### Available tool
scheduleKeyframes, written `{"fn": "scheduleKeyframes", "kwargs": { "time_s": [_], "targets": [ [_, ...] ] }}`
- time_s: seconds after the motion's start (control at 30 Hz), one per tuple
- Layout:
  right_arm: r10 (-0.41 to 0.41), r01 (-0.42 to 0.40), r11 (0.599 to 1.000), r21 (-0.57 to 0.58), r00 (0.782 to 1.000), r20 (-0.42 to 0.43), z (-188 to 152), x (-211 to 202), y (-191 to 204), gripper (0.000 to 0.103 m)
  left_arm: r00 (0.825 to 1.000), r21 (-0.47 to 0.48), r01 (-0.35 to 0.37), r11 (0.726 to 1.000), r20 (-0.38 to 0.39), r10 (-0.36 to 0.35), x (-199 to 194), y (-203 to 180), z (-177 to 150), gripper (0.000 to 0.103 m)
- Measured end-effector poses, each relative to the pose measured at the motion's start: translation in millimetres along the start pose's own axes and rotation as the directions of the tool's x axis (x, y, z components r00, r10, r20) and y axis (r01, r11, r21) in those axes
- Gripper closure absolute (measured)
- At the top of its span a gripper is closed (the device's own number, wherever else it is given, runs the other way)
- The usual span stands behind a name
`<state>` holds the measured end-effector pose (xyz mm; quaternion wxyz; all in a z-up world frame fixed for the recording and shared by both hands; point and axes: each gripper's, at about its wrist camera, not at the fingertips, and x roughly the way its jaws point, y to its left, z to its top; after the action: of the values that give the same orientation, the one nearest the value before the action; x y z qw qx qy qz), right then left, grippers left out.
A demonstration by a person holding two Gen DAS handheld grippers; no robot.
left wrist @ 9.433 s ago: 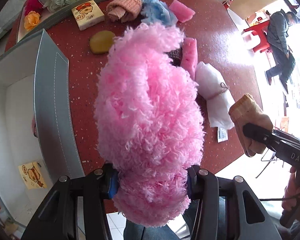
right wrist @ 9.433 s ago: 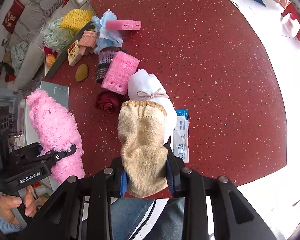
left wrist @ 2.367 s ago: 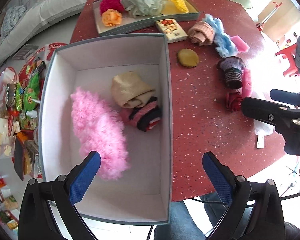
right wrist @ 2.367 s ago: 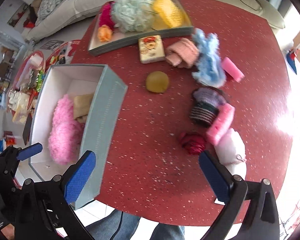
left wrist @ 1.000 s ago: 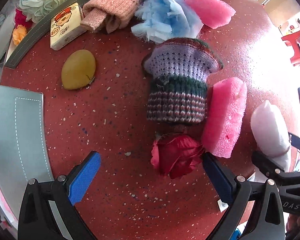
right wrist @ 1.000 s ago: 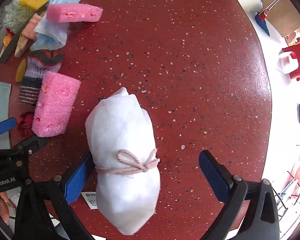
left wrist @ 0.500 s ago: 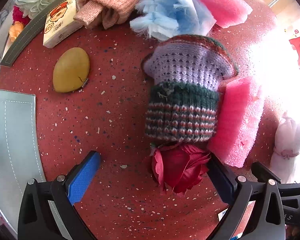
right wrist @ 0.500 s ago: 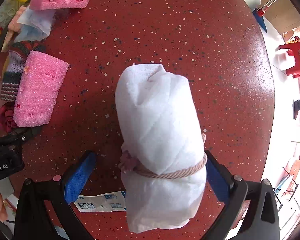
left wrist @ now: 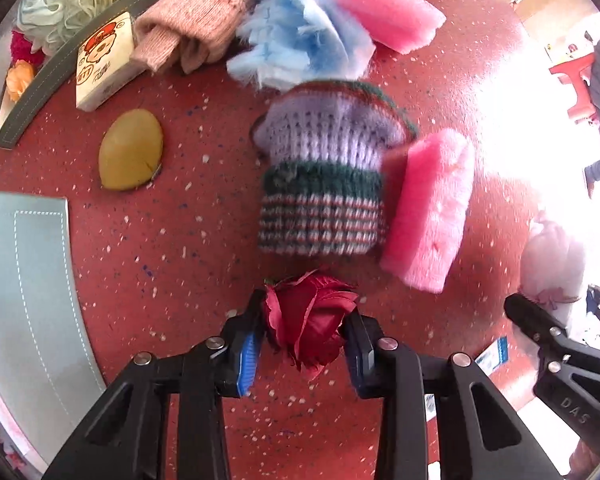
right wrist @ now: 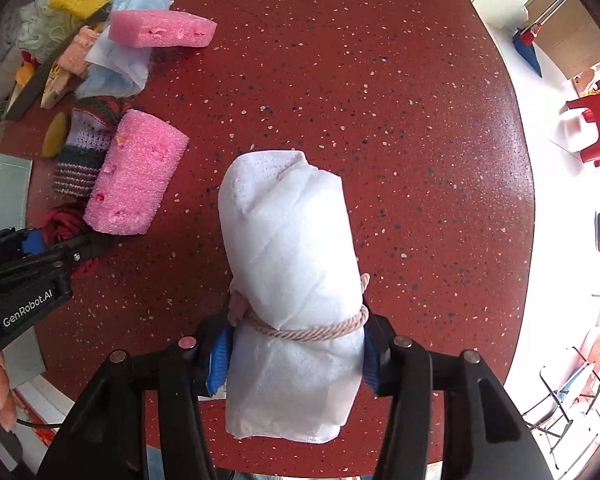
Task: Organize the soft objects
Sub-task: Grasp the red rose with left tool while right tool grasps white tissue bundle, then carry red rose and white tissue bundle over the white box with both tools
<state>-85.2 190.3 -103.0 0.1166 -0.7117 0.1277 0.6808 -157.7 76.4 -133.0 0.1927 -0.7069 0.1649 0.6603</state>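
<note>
My left gripper (left wrist: 300, 344) is shut on a dark red fabric rose (left wrist: 310, 324) on the red speckled table (left wrist: 160, 240). Just beyond it lie a striped knitted sock roll (left wrist: 324, 184) and a pink sponge (left wrist: 428, 212). My right gripper (right wrist: 292, 354) is shut on a white rolled cloth tied with pink cord (right wrist: 288, 264). The left gripper (right wrist: 56, 248) with the rose also shows at the left of the right wrist view. The cloth roll (left wrist: 552, 256) and right gripper body show at the right edge of the left wrist view.
The grey box wall (left wrist: 24, 280) stands at the left. Further back lie a yellow oval pad (left wrist: 130, 156), a tissue pack (left wrist: 104, 60), a pink knitted sock (left wrist: 188, 44), blue fluffy cloth (left wrist: 300, 44), another pink sponge (left wrist: 390, 16) and a grey tray (left wrist: 40, 76) with puffs.
Both grippers went from wide open to shut: the left one closed on the rose, the right one closed on the white cloth roll. Earlier they dropped the pink fluffy item and beige sock in the box.
</note>
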Motion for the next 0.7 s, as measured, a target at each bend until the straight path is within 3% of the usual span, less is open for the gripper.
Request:
{"fn": "scheduleKeyframes", "kwargs": {
  "time_s": [0.27, 0.7],
  "targets": [
    [0.023, -0.023, 1.0, -0.002, 1.0, 0.005, -37, -35, 7, 0.048, 1.0, 0.156, 0.02, 0.988, 0.003, -0.021, -24, 5, -46, 0.066],
    [0.072, -0.07, 0.996, 0.045, 0.997, -0.029, -118, -51, 35, 0.047, 0.986, 0.339, 0.164, 0.926, -0.051, -0.156, -66, 5, -141, 0.066]
  ]
}}
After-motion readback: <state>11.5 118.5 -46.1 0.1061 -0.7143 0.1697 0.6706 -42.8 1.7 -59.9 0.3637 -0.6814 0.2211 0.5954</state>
